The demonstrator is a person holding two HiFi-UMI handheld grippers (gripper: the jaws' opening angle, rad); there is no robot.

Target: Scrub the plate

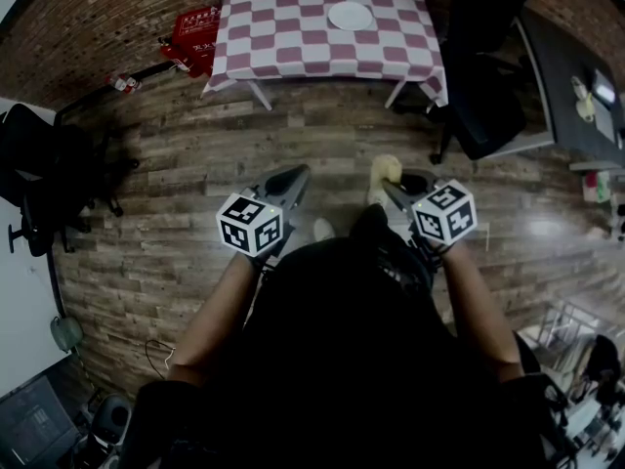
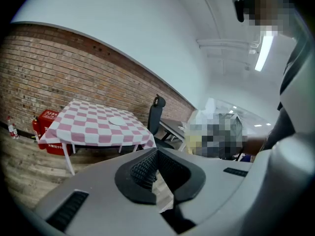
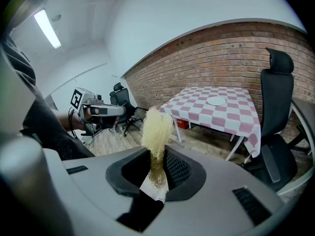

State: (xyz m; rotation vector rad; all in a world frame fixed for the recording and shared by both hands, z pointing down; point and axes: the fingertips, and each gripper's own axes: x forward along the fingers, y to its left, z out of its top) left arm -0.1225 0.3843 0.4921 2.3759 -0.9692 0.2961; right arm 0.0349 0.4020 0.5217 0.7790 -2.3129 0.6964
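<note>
round white plate [image 1: 350, 15] lies flat on the checked table [image 1: 293, 29]; pale-yellow fibrous scrubber [image 3: 157, 124] stands clamped in the right gripper [image 3: 157, 156].

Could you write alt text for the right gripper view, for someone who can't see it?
The right tongs grip a pale yellow fibrous scrubber that sticks up between them. Beyond stands a table in a pink-and-white checked cloth with a white plate on it, a black office chair at its right and a brick wall behind.
</note>
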